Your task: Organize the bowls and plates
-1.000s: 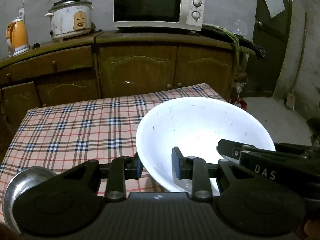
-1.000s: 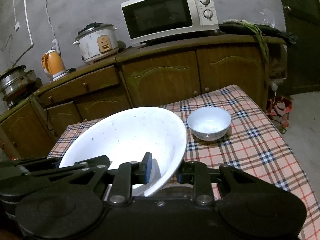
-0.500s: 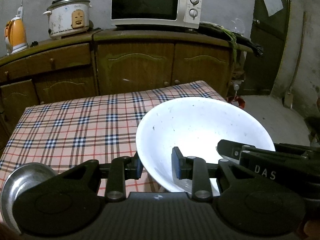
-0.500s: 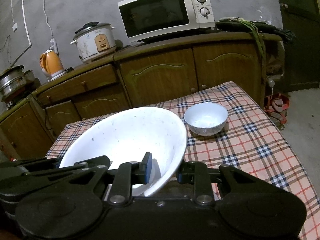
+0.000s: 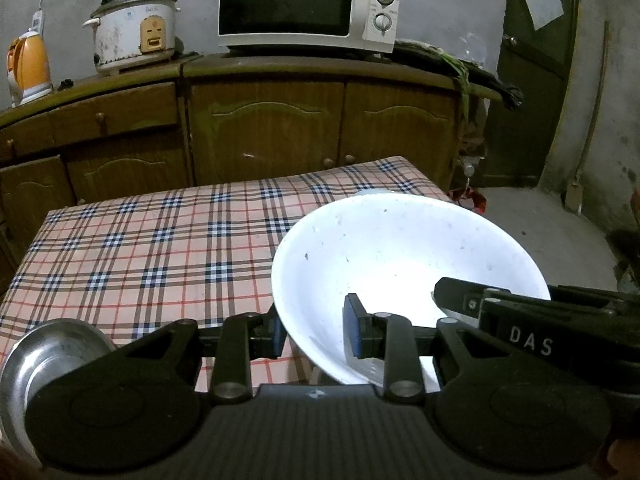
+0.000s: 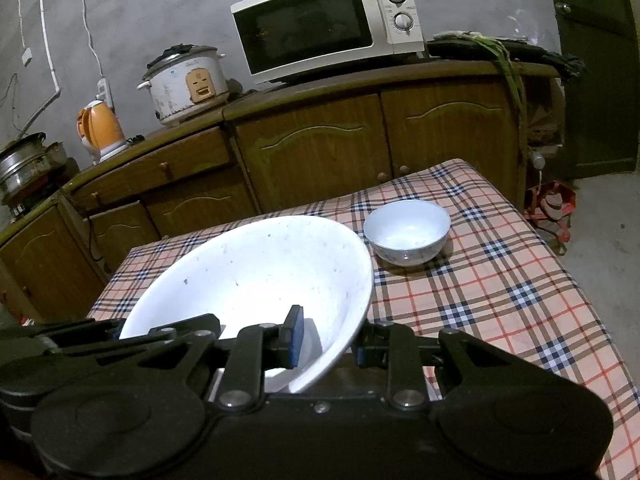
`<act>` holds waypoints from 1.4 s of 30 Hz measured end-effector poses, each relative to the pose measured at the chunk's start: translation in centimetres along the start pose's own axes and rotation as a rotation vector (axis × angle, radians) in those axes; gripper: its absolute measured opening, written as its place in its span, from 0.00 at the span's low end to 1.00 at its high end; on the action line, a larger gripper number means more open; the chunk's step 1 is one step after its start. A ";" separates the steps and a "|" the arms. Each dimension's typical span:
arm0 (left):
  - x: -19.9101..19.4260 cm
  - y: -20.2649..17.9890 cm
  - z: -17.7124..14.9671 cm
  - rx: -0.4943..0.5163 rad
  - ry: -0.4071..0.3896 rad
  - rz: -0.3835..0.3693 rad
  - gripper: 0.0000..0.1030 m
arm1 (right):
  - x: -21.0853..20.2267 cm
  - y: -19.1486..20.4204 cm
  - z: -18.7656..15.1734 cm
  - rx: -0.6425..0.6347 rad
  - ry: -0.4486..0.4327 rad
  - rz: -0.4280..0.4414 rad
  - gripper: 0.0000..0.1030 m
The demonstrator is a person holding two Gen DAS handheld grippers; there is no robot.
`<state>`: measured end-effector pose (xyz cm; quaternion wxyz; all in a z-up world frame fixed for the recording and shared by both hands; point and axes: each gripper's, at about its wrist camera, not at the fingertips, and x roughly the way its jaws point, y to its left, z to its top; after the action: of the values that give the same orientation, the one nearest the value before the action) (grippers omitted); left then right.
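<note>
A large white bowl (image 5: 400,264) hangs over the near part of the plaid table (image 5: 140,248), held from both sides. My left gripper (image 5: 314,334) is shut on its left wall, one finger inside and one outside. My right gripper (image 6: 328,338) is shut on the large white bowl's (image 6: 256,276) right wall in the same way. In the left wrist view the right gripper (image 5: 520,320) reaches in from the right. A small white bowl (image 6: 406,236) stands on the cloth beyond, toward the far right. A steel bowl (image 5: 44,360) shows at the lower left, partly hidden by the gripper body.
Wooden cabinets (image 5: 264,128) run behind the table, carrying a microwave (image 5: 304,4), a rice cooker (image 5: 134,34) and an orange kettle (image 5: 26,66). A dark door (image 5: 536,72) and bare floor lie to the right of the table (image 6: 500,280).
Both views have shifted a little: the table and cabinets sit lower and nearer in the frame, and the small white bowl has slid slightly left. Both grips on the large bowl are unchanged.
</note>
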<state>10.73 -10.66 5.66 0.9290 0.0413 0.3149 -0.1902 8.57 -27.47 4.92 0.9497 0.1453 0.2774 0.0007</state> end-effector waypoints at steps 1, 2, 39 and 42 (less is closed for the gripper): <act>0.0 0.0 0.0 0.001 0.000 0.000 0.29 | 0.0 0.0 0.0 0.002 0.000 0.000 0.31; 0.0 0.0 -0.1 0.001 0.000 0.000 0.29 | 0.0 0.0 -0.1 0.001 0.000 -0.001 0.31; -0.3 -1.6 -1.1 0.031 0.027 -0.042 0.29 | -1.6 -1.9 -1.4 0.022 0.009 -0.026 0.31; -0.3 -1.9 -1.3 0.035 0.029 -0.045 0.29 | -1.7 -2.0 -1.6 0.026 0.011 -0.029 0.31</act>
<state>9.07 -12.04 4.89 0.9190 0.0531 0.3257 -0.2159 6.12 -29.12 3.99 0.9462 0.1536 0.2845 -0.0161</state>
